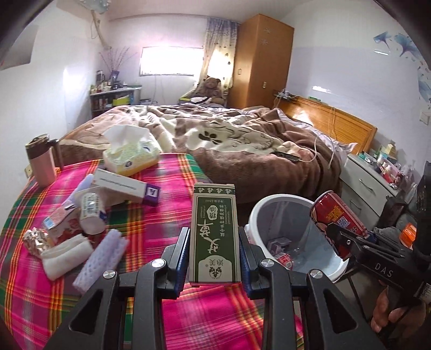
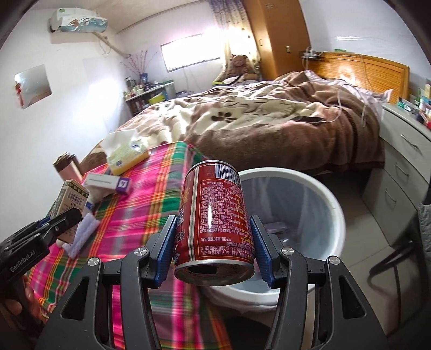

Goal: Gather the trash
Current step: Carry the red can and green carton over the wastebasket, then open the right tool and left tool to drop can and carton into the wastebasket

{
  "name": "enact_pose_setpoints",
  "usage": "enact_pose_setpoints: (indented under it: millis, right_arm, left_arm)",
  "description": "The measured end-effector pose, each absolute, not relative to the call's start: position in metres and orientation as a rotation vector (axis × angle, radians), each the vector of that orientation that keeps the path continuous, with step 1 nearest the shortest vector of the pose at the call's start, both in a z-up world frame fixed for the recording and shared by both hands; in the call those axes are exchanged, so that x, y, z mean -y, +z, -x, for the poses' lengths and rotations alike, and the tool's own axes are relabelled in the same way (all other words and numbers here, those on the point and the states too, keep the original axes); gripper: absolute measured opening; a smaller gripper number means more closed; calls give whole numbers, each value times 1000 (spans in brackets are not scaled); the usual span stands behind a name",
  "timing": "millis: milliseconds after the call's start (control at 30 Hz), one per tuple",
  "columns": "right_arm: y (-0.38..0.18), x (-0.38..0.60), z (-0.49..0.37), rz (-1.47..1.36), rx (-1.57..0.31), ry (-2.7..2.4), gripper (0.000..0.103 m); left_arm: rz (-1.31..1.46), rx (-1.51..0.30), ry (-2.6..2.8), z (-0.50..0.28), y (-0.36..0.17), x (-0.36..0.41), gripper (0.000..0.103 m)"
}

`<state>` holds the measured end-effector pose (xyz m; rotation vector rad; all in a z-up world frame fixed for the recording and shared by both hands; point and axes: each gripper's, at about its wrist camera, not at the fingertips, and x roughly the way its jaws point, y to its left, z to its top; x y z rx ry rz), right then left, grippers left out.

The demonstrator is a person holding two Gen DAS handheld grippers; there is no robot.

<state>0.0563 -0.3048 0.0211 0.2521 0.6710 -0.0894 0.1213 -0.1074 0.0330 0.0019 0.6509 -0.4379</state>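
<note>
White walls (image 1: 54, 88) enclose a bedroom lit by a bright window (image 1: 171, 61) on the far wall, with a patterned curtain (image 1: 219, 53) drawn to its right. A tall wooden wardrobe (image 1: 262, 62) stands in the corner beside a teddy bear (image 1: 211, 87). The bed carries a rumpled brown and cream blanket (image 1: 215, 134) against a wooden headboard (image 1: 334, 121). A pale drawer unit (image 2: 404, 161) stands by the bed on a light tiled floor (image 2: 358, 234). An air conditioner (image 2: 78, 23) hangs high on the wall.

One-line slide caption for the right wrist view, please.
Right gripper holds a red drink can in its jaws above the white trash bin, beside the plaid-covered table.
</note>
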Motion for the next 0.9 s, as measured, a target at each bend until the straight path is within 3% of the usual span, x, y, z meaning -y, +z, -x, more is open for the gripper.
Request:
enact_pose_setpoints:
  millis: [900]
  right_arm:
    - [-12,377,-70,-290,-777,-187,54]
  left_arm:
    - [-127,-765,-625,-148,-11,244,33]
